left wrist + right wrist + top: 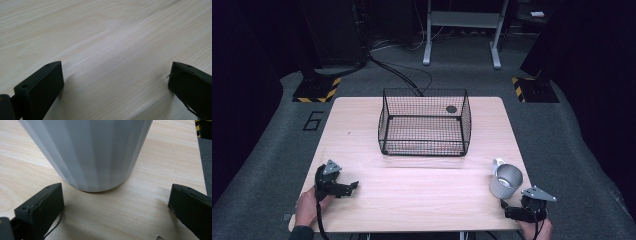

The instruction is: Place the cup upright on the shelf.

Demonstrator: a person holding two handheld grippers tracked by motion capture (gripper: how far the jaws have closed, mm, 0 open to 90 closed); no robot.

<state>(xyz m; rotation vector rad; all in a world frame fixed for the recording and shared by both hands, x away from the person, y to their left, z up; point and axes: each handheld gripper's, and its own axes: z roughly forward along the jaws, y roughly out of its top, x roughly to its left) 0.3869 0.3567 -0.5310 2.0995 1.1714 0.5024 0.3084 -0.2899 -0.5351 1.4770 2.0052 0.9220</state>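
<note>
A pale grey ribbed mug [505, 180] stands upright near the table's front right corner, its handle turned to the far left. My right gripper [504, 207] rests just in front of it, open. In the right gripper view the mug [90, 152] rises close ahead, beyond the gripper [116, 202], whose jaws stand wide apart with bare wood between them. My left gripper [354, 186] lies at the front left of the table, open and pointing right. In the left gripper view the gripper [116, 82] has just bare tabletop [105, 37] between its jaws.
A black wire basket [424, 122] stands at the middle back of the wooden table [412, 185], with a small dark round thing [451, 109] seen at its far right. Dark stands and cables crowd the floor beyond the table.
</note>
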